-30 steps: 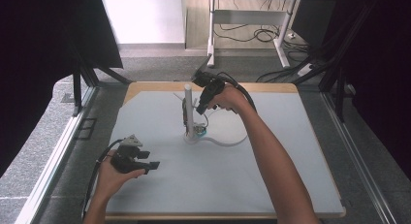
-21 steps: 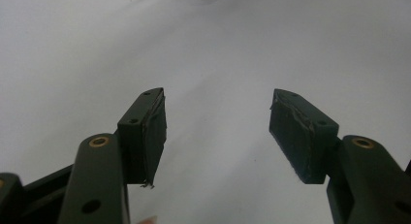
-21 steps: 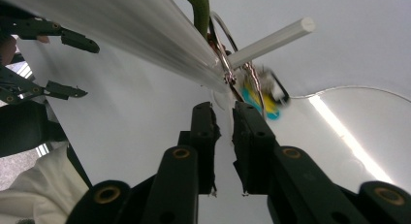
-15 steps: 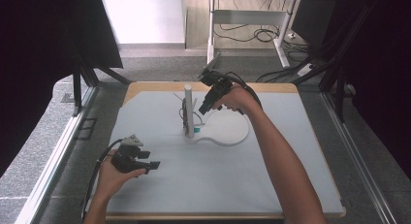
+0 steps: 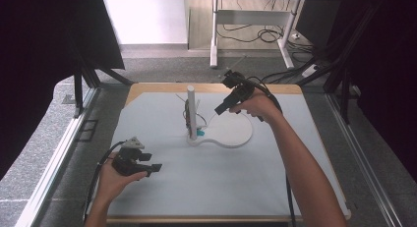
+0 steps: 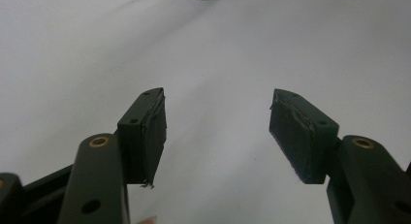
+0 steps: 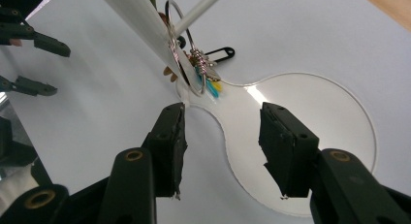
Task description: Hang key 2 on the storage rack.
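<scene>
Since a second ago my right claw [image 5: 220, 109] has drawn back from the white stand [image 5: 191, 111], sliding toward three o'clock and a little up, and its jaws have just been opening with nothing between them. They now stand about half spread, empty. I judge that I have just let go of the key ring [image 7: 180, 44], which hangs on the stand's short side peg [image 7: 196, 11] against the upright post; a bunch of small charms [image 7: 207, 78], yellow and teal among them, dangles below it, and a black safety pin [image 7: 219, 54] shows just behind. The ring hangs there because the peg carries it, so my claw need not.

The stand's flat white base [image 5: 231, 133] spreads toward four o'clock from the post, wide enough to keep the post from tipping under the load. My right claw hovers over that base, angled down at the ring from its three o'clock side, near but not touching.

My left claw [image 5: 153, 167] rests low at the tabletop's [image 5: 236, 187] seven o'clock, well apart from the stand, jaws wide and holding nothing; I keep it there to stay out of the way.
</scene>
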`<state>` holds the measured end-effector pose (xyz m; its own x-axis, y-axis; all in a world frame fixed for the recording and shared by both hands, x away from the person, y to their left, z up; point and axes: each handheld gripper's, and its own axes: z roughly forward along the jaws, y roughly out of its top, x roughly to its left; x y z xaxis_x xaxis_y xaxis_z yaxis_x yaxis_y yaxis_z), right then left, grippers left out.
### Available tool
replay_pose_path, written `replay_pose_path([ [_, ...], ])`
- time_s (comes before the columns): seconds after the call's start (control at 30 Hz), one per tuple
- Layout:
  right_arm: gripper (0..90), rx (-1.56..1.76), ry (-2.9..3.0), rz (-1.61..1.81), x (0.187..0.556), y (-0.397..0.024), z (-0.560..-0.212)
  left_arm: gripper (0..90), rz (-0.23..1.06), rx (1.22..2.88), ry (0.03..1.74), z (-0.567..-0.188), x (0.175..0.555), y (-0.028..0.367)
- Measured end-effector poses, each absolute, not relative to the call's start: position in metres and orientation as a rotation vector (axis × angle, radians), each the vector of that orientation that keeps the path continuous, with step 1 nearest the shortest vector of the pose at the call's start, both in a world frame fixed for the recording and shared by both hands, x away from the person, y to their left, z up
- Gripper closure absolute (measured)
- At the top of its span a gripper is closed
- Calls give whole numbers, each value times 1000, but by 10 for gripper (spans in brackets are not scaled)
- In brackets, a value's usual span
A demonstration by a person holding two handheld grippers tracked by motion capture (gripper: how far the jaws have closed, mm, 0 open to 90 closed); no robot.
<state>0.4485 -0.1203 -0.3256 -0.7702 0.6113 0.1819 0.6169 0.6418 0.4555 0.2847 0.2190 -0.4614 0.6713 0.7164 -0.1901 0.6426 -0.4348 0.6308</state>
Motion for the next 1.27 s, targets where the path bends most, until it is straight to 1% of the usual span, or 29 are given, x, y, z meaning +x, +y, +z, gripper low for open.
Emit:
replay_pose_path([
  [0.23,519,-1055,-2832,-918,422,-148,-333,386,143,2176,1057,-462,284,218],
  [0.3,519,-1043,-2824,-957,413,-156,-339,387,141,2198,1045,-463,286,218],
  [0.43,519,-1072,-2812,-993,399,-177,-357,386,137,2203,1045,-464,286,216],
  [0.47,520,-1090,-2793,-1030,392,-190,-366,386,137,2207,1046,-464,286,216],
  [0.53,519,-1104,-2779,-1049,388,-196,-372,386,136,2209,1047,-464,286,217],
  [0.63,519,-1145,-2737,-1113,372,-216,-389,385,138,2207,1055,-465,285,217],
  [0.67,519,-1173,-2731,-1138,360,-228,-400,385,138,2209,1055,-466,285,217],
  [0.7,519,-1173,-2731,-1138,360,-228,-400,385,136,2211,1056,-466,285,217],
  [0.9,519,-1281,-2683,-1208,330,-259,-436,385,128,2229,1060,-470,287,212],
  [1.07,509,-1313,-2631,-1278,317,-268,-454,385,127,2233,1062,-471,287,211],
  [1.17,475,-1359,-2615,-1316,315,-272,-457,385,129,2231,1063,-471,286,211],
  [1.27,461,-1383,-2632,-1353,311,-275,-455,385,130,2235,1065,-471,287,212],
])
